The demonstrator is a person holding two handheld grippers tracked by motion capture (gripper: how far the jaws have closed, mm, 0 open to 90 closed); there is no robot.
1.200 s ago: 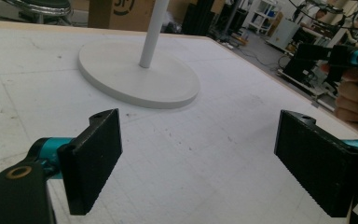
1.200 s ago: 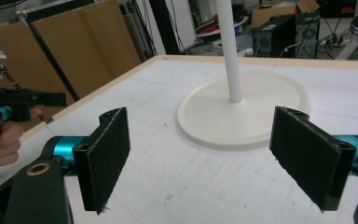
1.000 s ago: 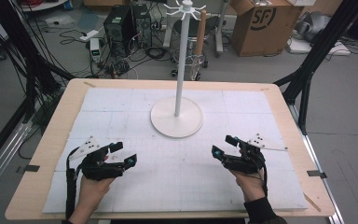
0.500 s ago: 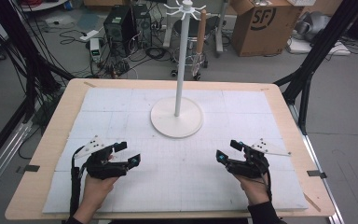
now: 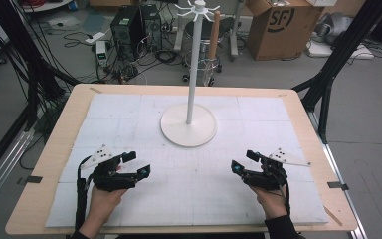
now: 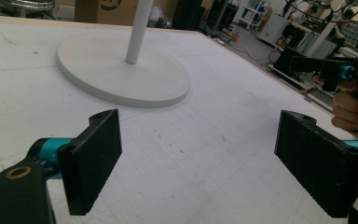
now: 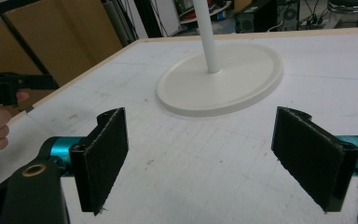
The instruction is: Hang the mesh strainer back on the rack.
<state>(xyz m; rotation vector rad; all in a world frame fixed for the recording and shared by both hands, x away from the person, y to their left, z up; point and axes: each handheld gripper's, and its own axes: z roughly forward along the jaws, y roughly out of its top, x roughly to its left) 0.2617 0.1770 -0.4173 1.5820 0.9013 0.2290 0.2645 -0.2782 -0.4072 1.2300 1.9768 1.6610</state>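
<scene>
High view: your left tool [image 5: 138,164] and right tool [image 5: 242,161] sit low over the tabletop [image 5: 54,149], both spread wide, holding nothing. White stand [image 5: 188,130] stands between them, farther back.

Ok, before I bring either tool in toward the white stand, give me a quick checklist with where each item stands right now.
1. Left tool open: ok, jaws stand wide apart with nothing between them.
2. Right tool open: ok, jaws wide apart and nothing held.
3. White stand upright: ok, its pole rises straight from the round base, which sits flat on the white mat.
4. Path from each tool to the base: ok, bare mat lies between.
5. Tools apart from each other: ok, one at each side of the mat, a wide gap between.
6. Anything hanging on the hooks at the top of the stand: cannot tell for certain; the hooks look bare.
</scene>
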